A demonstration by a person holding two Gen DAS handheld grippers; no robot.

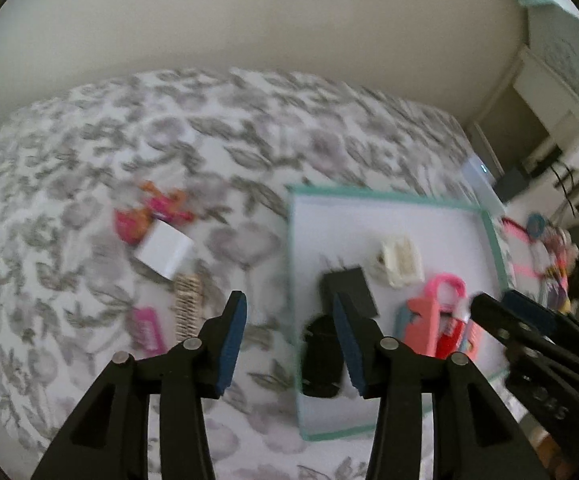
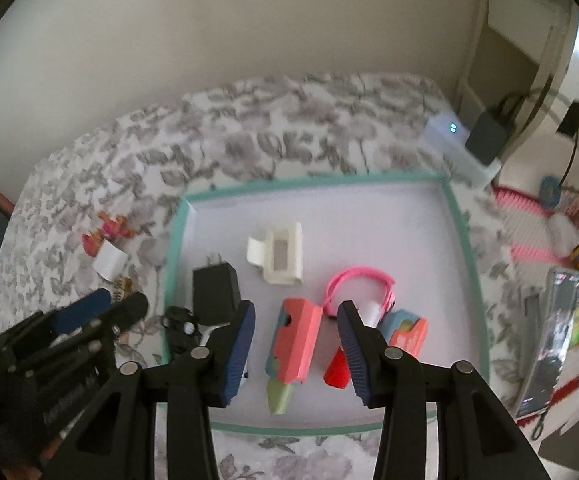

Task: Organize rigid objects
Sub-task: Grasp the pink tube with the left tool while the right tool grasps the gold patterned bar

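Scattered on floral bed [image 1: 89, 152] at nine o'clock of teal-rimmed tray [image 2: 463, 240]: white block [image 1: 165, 251], pink toys [image 1: 151, 212]. Inside: black charger [image 2: 214, 292], cream clip [image 2: 279, 258], coral case [image 2: 297, 344]. Both claws, left claw [image 1: 289, 344] and right claw [image 2: 295, 350], spread apart, empty.

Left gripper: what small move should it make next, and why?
Probably swing left toward the white box on the bedspread. The left gripper is open and holds nothing, the tray already holds several items, and the box, a pink toy and a comb lie outside it.

grey floral bedspread [image 2: 249, 128], teal-rimmed white tray [image 2: 463, 240], black charger [image 2: 213, 294], pink headband [image 2: 359, 276]
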